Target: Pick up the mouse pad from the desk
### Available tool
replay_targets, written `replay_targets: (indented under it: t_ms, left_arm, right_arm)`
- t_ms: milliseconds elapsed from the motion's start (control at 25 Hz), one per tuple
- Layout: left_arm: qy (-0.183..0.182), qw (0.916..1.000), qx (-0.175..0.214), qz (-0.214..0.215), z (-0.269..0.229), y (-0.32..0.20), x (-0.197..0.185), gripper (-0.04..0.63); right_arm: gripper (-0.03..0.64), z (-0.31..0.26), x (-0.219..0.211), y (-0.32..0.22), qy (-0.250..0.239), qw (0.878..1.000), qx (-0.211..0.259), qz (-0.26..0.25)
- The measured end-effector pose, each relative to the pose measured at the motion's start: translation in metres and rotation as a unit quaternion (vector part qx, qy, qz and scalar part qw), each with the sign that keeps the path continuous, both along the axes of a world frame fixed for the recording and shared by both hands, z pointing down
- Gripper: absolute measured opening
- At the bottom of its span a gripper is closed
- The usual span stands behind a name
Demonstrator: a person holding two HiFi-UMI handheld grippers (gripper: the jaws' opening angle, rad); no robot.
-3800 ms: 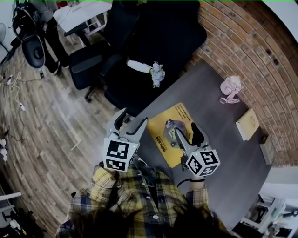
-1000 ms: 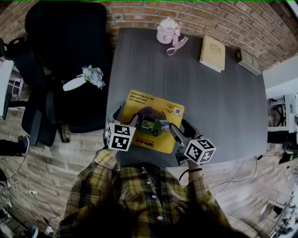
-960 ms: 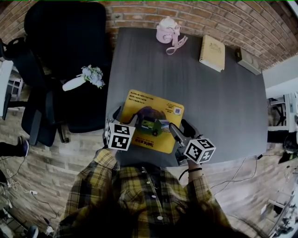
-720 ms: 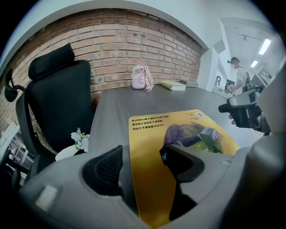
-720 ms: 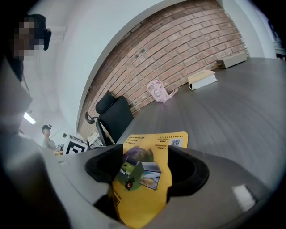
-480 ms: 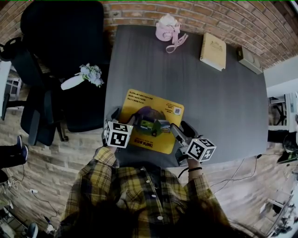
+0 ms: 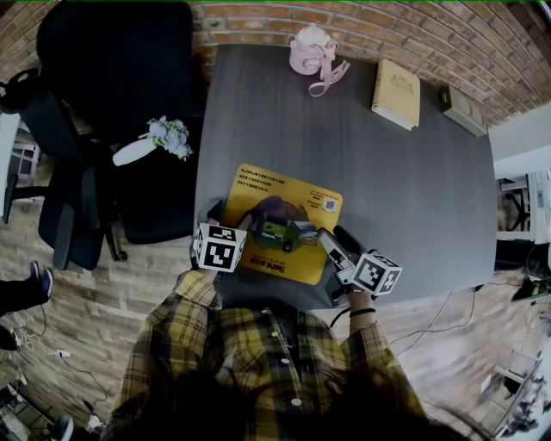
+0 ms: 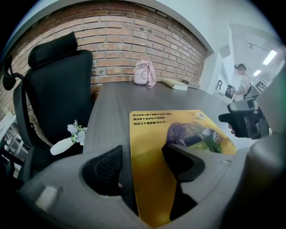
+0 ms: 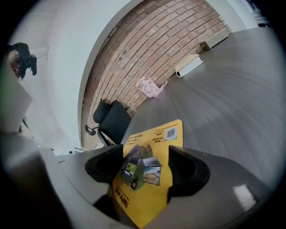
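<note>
- I'm seeing a yellow mouse pad with a green-and-purple picture.
- I'm noting a dark grey desk, a black chair and a pink thing.
- I'm logging a yellow-and-dark plaid shirt and a red-brown brick wall.

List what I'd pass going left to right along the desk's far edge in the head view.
pink rounded item with a loose strap → tan closed book → flat grey-beige rectangular box
</note>
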State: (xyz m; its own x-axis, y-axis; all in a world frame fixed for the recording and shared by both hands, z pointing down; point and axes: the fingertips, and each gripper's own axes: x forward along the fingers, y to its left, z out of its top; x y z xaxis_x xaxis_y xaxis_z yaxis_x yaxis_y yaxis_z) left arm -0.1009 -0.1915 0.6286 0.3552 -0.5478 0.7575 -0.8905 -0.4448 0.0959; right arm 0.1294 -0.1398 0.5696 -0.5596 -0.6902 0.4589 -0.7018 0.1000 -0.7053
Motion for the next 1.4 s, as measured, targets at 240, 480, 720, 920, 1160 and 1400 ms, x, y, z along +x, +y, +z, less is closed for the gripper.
replay_targets:
  t_ms: [240,480,720,920,1160,1400]
  left_arm:
    - [-0.002,1.0000,0.004,0.000,0.000,0.001,-0.001,0.318]
    - [0.002,0.9999,0.012,0.001,0.001,-0.001,0.001,0.318]
    - [0.000,1.0000,0.008,0.000,0.000,0.001,-0.001,0.318]
    - [0.000,1.0000,0.010,-0.001,-0.001,0.001,0.000,0.318]
    - [-0.001,0.9999,0.011,-0.002,-0.001,0.001,0.000,0.318]
    - [0.000,0.9999,0.011,-0.003,-0.001,0.001,-0.001,0.318]
  right_arm:
    - [0.296,0.007,0.003,0.005,-0.024,0.999,-0.029,0.011]
    - [0.329,0.018,0.004,0.015,-0.039,0.995,-0.090,0.009]
    - [0.363,0.026,0.002,0.025,-0.042,0.989,-0.138,0.003]
    - [0.367,0.030,-0.002,0.034,-0.021,0.982,-0.187,-0.020]
    - [0.365,0.035,-0.012,0.051,-0.009,0.968,-0.245,-0.046]
    - [0.365,0.036,-0.014,0.052,-0.021,0.963,-0.264,-0.054]
